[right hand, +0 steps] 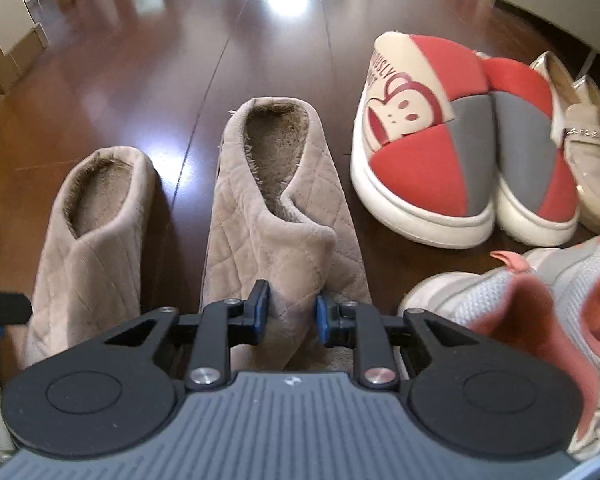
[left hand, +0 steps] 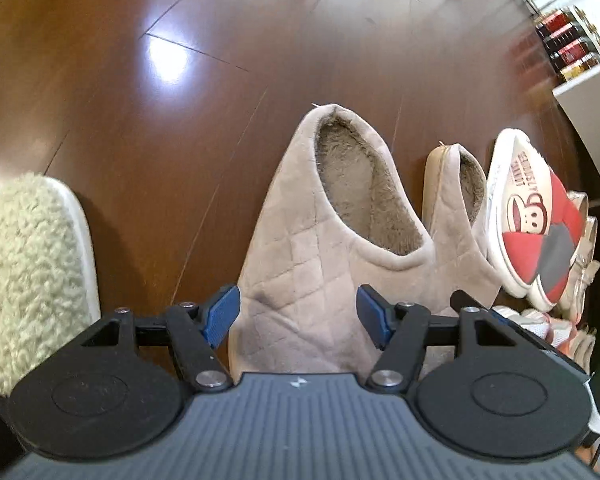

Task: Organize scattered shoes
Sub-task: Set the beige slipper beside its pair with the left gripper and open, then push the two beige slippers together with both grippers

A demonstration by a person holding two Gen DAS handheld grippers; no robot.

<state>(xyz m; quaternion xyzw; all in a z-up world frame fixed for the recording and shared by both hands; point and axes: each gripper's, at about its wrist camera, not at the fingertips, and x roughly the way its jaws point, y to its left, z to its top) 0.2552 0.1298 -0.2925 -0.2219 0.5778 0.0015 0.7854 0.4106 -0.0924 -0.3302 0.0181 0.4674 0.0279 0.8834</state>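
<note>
A pair of beige quilted slippers lies toe-towards-me on the dark wooden floor. In the left wrist view my left gripper (left hand: 298, 316) hangs open over the toe of the left slipper (left hand: 328, 232), its blue pads clear of the fabric. The pair's other slipper (left hand: 456, 216) lies just to its right. In the right wrist view my right gripper (right hand: 292, 312) is shut on that right slipper (right hand: 276, 200), pinching a bunched fold of its upper near the toe. The left slipper (right hand: 96, 216) sits beside it.
A red, white and grey slipper pair (right hand: 424, 152) stands to the right, with pale loafers (right hand: 580, 140) behind and pink-and-white sneakers (right hand: 540, 300) nearer. A fluffy cream slipper (left hand: 24, 272) lies at far left. A white shelf with bottles (left hand: 568, 40) stands at the right.
</note>
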